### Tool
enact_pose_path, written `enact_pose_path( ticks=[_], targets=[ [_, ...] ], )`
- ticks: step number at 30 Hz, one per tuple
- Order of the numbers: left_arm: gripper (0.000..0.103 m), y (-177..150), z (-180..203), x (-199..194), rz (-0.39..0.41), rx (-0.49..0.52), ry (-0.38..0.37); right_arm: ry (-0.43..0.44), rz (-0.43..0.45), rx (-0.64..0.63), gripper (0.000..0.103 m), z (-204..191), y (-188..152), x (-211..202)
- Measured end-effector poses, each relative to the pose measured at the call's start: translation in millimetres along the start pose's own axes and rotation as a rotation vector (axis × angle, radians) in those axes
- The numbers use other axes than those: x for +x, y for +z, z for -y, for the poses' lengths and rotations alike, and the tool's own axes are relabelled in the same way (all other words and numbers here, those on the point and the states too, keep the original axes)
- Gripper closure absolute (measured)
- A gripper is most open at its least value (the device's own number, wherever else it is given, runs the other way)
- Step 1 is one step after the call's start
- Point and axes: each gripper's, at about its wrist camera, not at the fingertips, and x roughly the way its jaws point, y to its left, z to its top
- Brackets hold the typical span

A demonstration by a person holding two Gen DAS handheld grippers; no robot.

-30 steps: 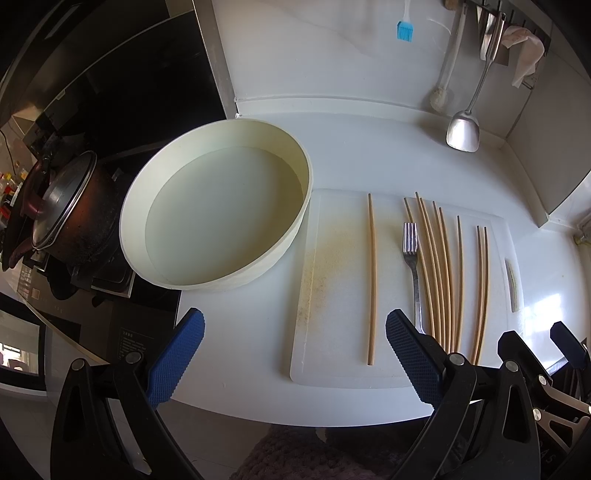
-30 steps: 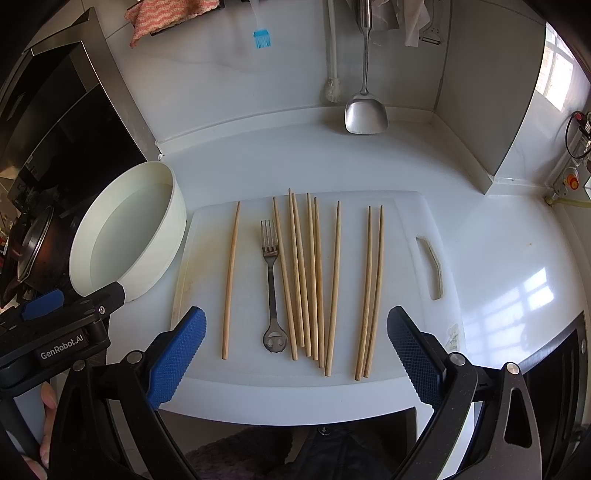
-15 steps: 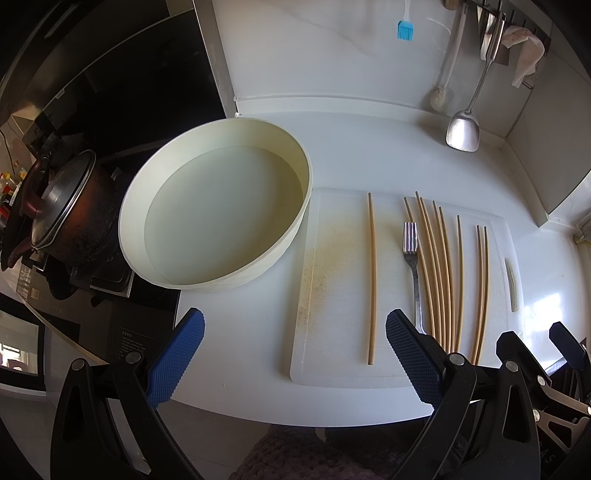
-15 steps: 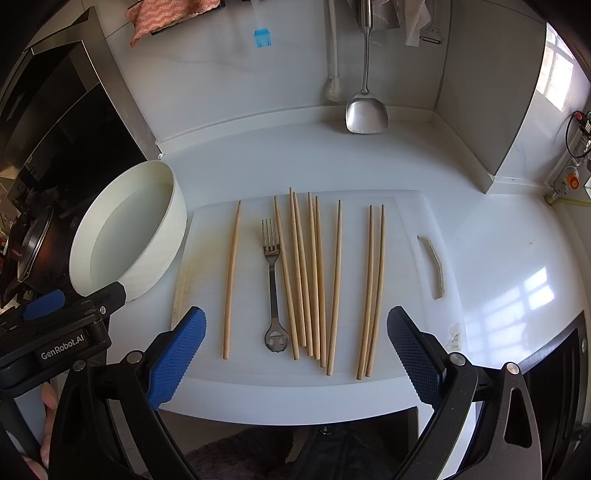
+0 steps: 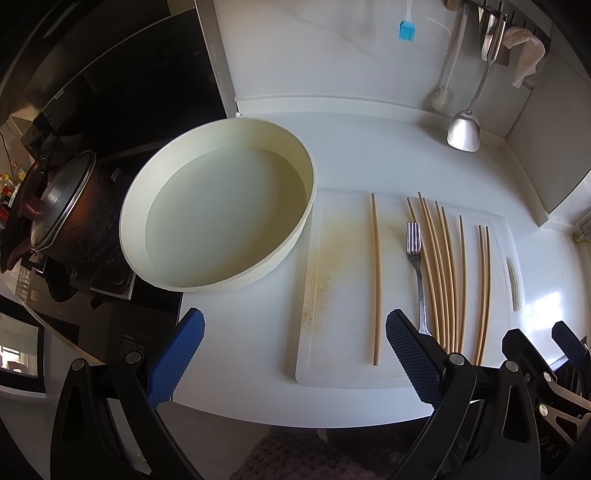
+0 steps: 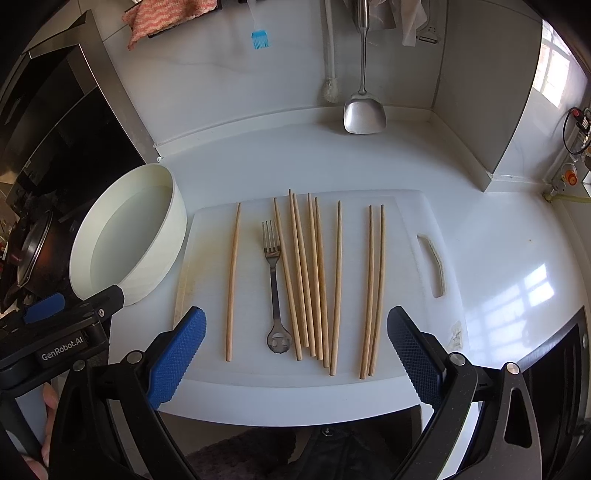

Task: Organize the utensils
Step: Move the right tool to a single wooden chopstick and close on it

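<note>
Hovering over the cutting board [image 6: 406,221], both claws spread wide — right gripper [image 6: 295,354], left gripper [image 5: 293,356] — chopsticks [image 6: 317,277] and fork [image 6: 273,280] lay untouched, basin [image 5: 221,288] alongside.

Cutting board [image 6: 406,229] white, yellow-brown staining along its left edge. Chopsticks [image 6: 317,273] light tan wood. Fork [image 6: 273,273] silver metal. Basin [image 5: 288,251] cream/pale yellow. Left gripper [image 5: 293,363] and right gripper [image 6: 295,356] black, pads [image 6: 177,354] blue with a fine knurled grid. Counter [image 6: 498,251] white. Hanging brush [image 6: 260,38] bright blue bristles. Spatula [image 6: 364,116] silver. Cloth [image 6: 166,16] pink-and-white wavy stripes. Pot [image 5: 74,218] dark reddish-brown, steel-rimmed lid.
</note>
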Motion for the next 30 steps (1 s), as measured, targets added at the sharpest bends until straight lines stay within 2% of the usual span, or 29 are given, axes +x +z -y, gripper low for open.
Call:
enact_pose_path(
  ticks=[8, 12, 15, 18, 20, 22, 26, 30],
  targets=[
    [0.006, -3.0, 11.5, 27.0, 0.019, 0.103, -0.032, 0.038, 0.034, 0.069, 0.009, 12.8, -13.7, 3.7],
    [0.006, -10.1, 22.4, 43.1, 0.046, 0.167, -0.048, 0.005, 0.049, 0.089, 0.009, 23.0, -28.4, 16.7],
    [0.006, -15.9, 32.1, 61.2, 0.022, 0.191, -0.075, -0.024, 0.074, 0.112, 0.009, 35.7, -39.7, 28.8],
    [0.006, -22.5, 44.0, 73.6, 0.02, 0.206, -0.095, -0.014, 0.103, 0.152, 0.009, 54.3, -48.6, 37.6],
    [0.006, -24.7, 52.9, 78.2, 0.032, 0.221, -0.083, -0.024, 0.117, 0.162, 0.009, 67.4, -51.7, 43.2],
    [0.006, -26.1, 58.7, 81.0, 0.055, 0.213, -0.068, -0.033, 0.122, 0.152, 0.009, 77.9, -51.3, 48.3],
    [0.006, -30.3, 62.5, 86.8, 0.086, 0.149, -0.138, -0.053, 0.159, 0.074, 0.009, 90.9, -51.9, 60.1],
    [0.006, -38.5, 63.5, 92.6, 0.109, 0.076, -0.147, -0.042, 0.204, 0.026, 0.009, 101.7, -53.1, 69.4]
  ],
)
